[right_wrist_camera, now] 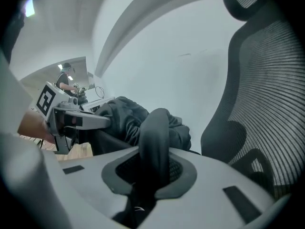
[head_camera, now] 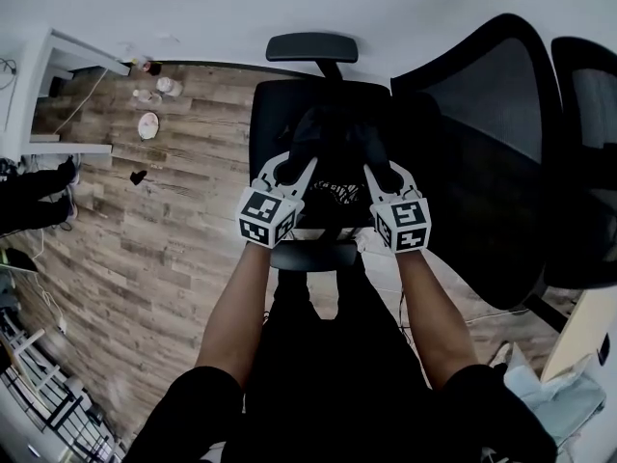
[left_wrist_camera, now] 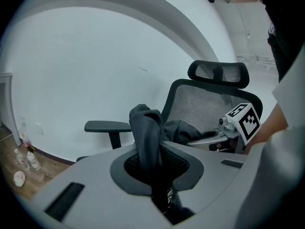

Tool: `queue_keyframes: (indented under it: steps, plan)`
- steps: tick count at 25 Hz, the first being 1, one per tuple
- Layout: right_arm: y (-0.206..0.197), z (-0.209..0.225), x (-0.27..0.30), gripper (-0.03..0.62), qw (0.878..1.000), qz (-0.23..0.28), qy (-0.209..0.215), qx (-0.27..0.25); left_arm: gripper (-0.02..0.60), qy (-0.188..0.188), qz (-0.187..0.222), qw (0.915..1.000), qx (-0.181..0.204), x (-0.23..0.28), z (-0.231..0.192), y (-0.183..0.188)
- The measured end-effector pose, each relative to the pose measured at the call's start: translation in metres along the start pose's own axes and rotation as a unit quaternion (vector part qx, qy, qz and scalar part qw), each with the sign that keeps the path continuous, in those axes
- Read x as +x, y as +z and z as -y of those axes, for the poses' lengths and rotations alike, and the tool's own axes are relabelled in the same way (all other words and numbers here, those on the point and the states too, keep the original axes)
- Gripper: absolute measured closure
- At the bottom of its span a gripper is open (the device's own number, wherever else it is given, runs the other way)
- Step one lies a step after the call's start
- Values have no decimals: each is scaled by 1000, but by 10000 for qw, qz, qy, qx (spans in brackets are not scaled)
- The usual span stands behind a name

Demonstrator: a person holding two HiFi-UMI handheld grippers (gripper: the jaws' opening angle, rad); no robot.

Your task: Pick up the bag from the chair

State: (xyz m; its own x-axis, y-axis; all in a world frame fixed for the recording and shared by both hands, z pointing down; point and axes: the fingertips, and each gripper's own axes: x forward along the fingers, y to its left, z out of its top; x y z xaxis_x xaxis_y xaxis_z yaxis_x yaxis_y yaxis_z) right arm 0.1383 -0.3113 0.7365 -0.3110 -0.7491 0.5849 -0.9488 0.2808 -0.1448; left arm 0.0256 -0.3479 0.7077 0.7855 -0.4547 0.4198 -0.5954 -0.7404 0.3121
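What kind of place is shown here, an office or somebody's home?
Probably an office or workroom: a mesh office chair with a headrest, a second mesh chair beside it, and a wood-pattern floor.

I'm seeing the wood floor (head_camera: 164, 258) carrying the chair (head_camera: 275, 114). Left of the chair, bottles (head_camera: 159, 90) are standing by the wall. A round white thing (head_camera: 147, 125) is lying just beside them, and a small dark object (head_camera: 138, 177) is lying nearer me. A second chair (head_camera: 482, 162) is standing right of the chair.

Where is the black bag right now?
In the head view the bag is mid-picture over the chair, below its headrest, with the left gripper and right gripper each clamped on a fold of it.
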Motion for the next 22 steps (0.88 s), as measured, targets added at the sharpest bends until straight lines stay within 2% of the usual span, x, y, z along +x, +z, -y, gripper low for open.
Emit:
queue_keyframes:
  steps: [9,14,18,22]
  plan:
    - [36,-13,-27,526,9993,305,98,-193,526,34,262,9996,110,-30,14,34]
    - [52,-22,-50,528,9983,516,136,-254,526,-121,365,9990,213,-48,31,53]
    - [66,-30,-68,528,9972,700,182,-171,526,-135,444,9979,461,-63,43,72]
    - [97,-41,-89,528,9936,1093,179,-216,527,-113,775,9946,676,-86,52,101]
